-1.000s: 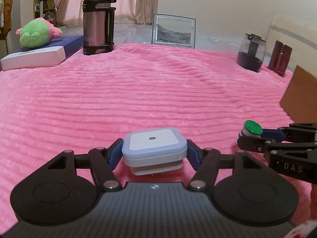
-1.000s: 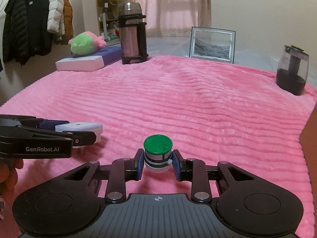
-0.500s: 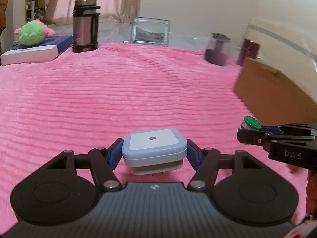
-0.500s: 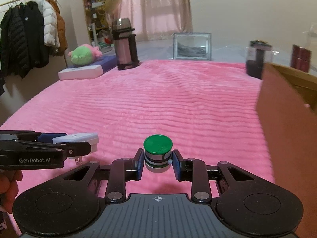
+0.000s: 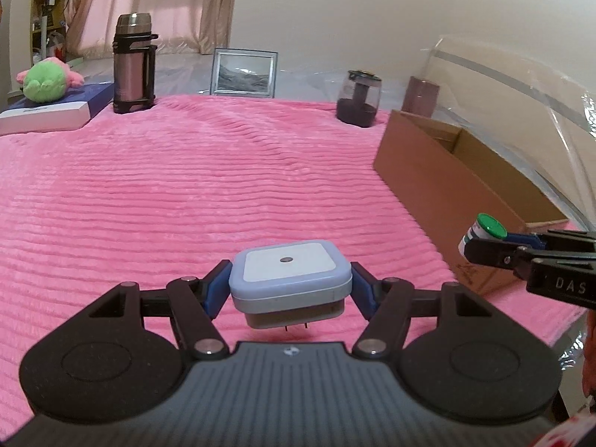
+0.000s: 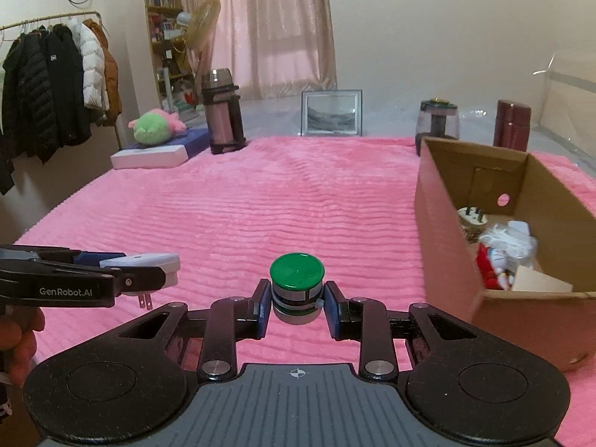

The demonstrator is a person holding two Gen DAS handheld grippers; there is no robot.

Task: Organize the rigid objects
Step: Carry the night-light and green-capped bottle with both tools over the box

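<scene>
Over pink blanket [image 5: 186,193], left view: left gripper [image 5: 290,287] clamps plug-in light [image 5: 290,272], held clear of fabric; box [image 5: 428,156] ahead-right.
Right view: right gripper [image 6: 297,303] pinches green-cap bottle [image 6: 297,283]; box [image 6: 447,260] just right, already holding items.
Step, by my read: carry to box. Next: get over rim, then release.
</scene>
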